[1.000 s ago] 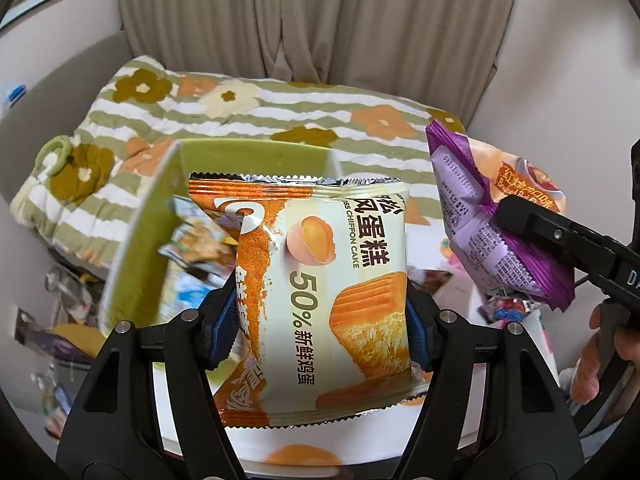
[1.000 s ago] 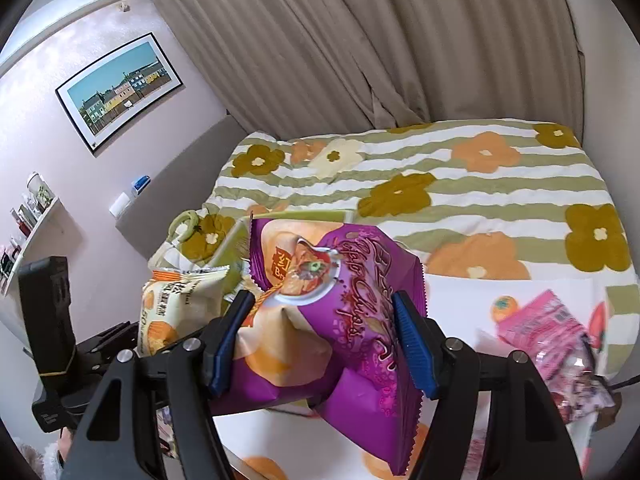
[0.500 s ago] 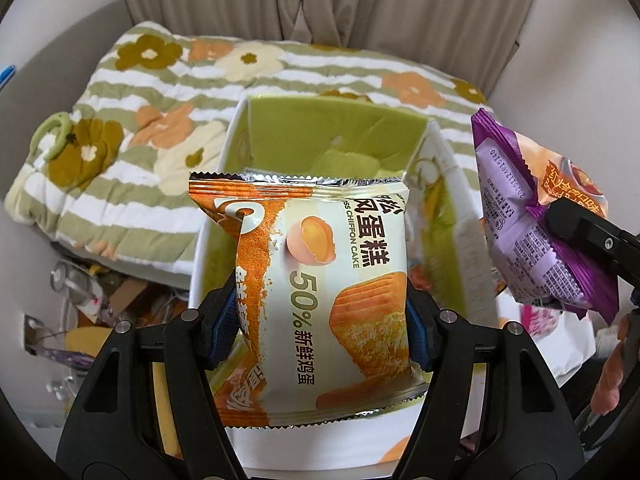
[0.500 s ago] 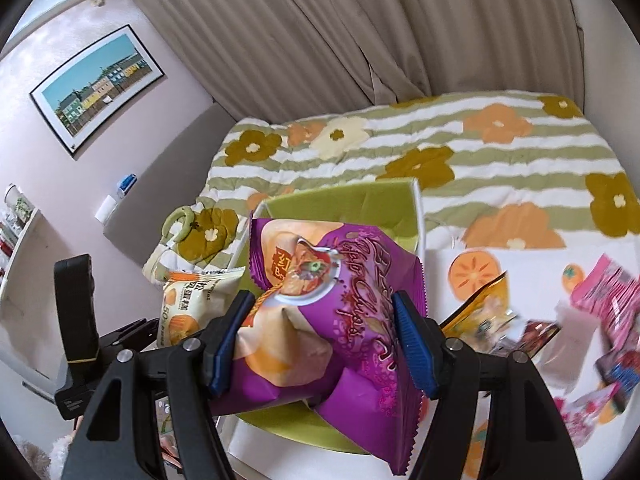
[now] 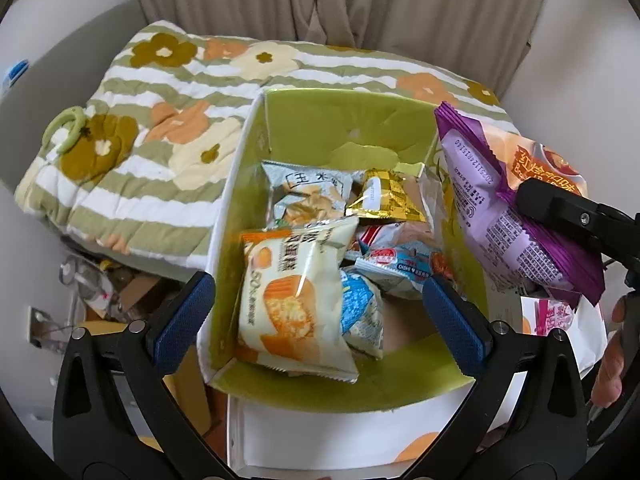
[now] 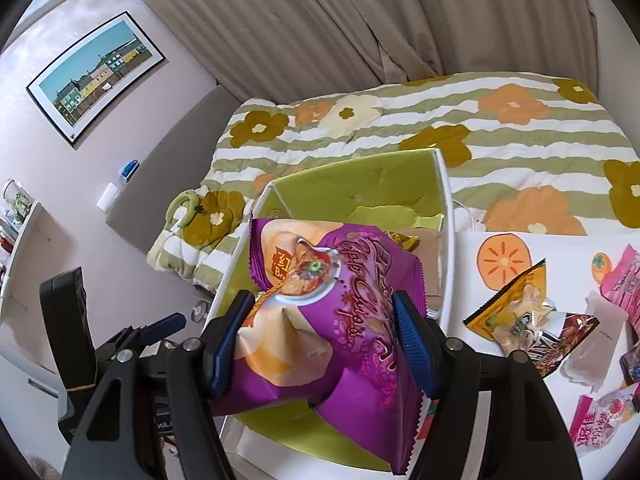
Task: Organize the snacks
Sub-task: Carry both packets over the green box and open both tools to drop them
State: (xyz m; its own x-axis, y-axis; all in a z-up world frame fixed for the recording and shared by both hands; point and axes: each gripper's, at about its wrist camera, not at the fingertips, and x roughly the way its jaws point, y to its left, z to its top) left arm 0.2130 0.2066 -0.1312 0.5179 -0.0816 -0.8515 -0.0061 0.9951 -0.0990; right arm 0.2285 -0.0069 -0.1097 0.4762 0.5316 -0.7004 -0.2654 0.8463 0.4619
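Our left hand-held gripper is opening above the green box, chiffon cake packet lying free inside; our right hand-held gripper clamps the purple chips bag over its rim.

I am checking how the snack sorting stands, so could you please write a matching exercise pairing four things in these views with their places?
Things:
1. chiffon cake packet
2. purple chip bag
3. gold foil packet
4. yellow snack packet

Places:
A. clamped between the right gripper pads, over the box
B. on the white tabletop, right of the box
C. lying in the near part of the green box, below the opening left gripper
D. in the far part of the box, by its right wall

Pairs: 1-C, 2-A, 3-D, 4-B
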